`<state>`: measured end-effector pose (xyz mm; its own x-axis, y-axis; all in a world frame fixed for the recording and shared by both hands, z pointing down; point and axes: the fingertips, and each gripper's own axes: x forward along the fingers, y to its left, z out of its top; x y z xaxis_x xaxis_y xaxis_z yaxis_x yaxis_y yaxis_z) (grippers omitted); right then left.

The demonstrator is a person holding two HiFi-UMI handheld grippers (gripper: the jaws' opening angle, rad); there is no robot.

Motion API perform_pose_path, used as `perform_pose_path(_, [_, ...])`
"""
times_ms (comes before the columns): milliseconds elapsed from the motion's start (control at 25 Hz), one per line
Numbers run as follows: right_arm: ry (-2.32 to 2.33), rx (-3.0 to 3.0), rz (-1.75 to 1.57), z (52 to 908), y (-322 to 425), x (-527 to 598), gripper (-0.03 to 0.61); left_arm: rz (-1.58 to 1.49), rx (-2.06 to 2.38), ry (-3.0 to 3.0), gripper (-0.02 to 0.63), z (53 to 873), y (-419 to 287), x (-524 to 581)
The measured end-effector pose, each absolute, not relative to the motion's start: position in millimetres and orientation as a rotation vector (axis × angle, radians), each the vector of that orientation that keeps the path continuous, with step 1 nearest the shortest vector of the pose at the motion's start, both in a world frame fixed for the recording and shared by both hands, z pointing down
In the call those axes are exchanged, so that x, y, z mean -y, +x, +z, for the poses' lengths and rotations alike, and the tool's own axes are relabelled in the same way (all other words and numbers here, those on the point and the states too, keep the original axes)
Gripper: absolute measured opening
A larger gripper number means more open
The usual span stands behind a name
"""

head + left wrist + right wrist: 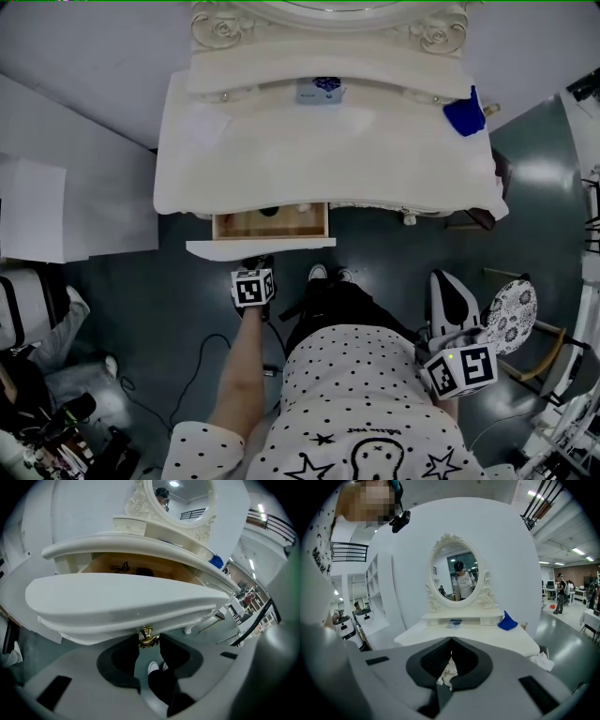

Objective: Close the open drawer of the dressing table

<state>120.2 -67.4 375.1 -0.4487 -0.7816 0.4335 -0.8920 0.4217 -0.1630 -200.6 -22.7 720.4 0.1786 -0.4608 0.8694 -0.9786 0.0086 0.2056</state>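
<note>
Dressing table (319, 159) | drawer (261, 247) out, push pending | left gripper (149, 642) clamps knob (146, 634) between fingers (119, 660) | right gripper (451, 642) closed, empty

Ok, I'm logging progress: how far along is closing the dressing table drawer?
Done: nothing yet; the white drawer with a wooden inside stands pulled out of the cream dressing table. In hand: the left gripper has its jaws on the drawer's small gold knob. The right gripper is shut, empty and held back. Left: push the drawer fully in.
</note>
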Motion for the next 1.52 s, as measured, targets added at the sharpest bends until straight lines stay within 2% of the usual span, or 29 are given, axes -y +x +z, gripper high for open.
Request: perform_pose_path(1520, [1.606,2.295,0.521,370,137,84,0.009,0.747,1.417,1.625,0.147,721,-210,97])
